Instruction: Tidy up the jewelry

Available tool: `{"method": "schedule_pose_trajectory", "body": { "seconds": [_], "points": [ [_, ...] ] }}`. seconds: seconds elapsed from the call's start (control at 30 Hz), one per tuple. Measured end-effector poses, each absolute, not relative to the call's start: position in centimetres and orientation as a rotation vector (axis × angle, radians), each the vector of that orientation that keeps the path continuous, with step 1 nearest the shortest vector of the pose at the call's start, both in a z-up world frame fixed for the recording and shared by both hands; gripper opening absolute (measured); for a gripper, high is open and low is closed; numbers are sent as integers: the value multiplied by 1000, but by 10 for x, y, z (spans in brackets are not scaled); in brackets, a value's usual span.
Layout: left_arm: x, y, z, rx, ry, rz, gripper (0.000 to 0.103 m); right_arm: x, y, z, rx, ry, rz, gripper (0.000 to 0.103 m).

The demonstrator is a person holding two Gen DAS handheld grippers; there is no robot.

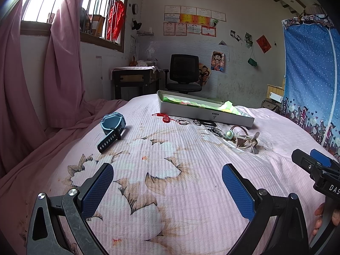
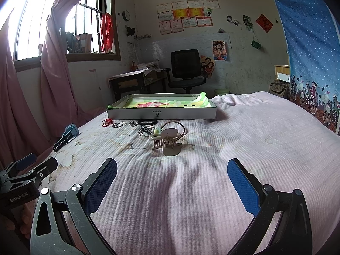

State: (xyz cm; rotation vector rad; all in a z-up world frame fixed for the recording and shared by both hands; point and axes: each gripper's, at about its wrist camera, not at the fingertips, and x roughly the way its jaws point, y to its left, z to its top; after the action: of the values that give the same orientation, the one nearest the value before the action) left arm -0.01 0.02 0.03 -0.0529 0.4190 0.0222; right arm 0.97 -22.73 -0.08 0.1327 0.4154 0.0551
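Note:
A shallow white box (image 1: pixel 204 112) (image 2: pixel 161 113) lined with green paper lies on the pink bedspread. In front of it lie a red cord bracelet (image 1: pixel 164 117) (image 2: pixel 107 122), thin rings (image 1: pixel 183 122) (image 2: pixel 119 124), a black band (image 1: pixel 209 123) (image 2: pixel 147 122), metal bangles (image 2: pixel 146 131), a beige hair claw (image 1: pixel 247 142) (image 2: pixel 167 143) and a blue watch (image 1: pixel 112 128) (image 2: pixel 67 135) further left. My left gripper (image 1: pixel 167 177) is open and empty over the bedspread. My right gripper (image 2: pixel 172 173) is open and empty, short of the hair claw.
The pink quilted bed (image 2: pixel 233 148) fills the foreground. A pink curtain (image 1: pixel 38 80) hangs at the left. A black office chair (image 2: pixel 186 72) and a desk (image 1: pixel 136 78) stand behind the bed. A blue fabric wardrobe (image 2: pixel 314 48) is at the right.

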Motion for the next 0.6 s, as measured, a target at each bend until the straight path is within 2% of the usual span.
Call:
{"method": "schedule_pose_trajectory", "body": {
  "seconds": [0.6],
  "points": [
    [5, 26, 14, -109, 432, 42, 103, 19, -233, 10, 157, 419, 98, 102]
  ]
}}
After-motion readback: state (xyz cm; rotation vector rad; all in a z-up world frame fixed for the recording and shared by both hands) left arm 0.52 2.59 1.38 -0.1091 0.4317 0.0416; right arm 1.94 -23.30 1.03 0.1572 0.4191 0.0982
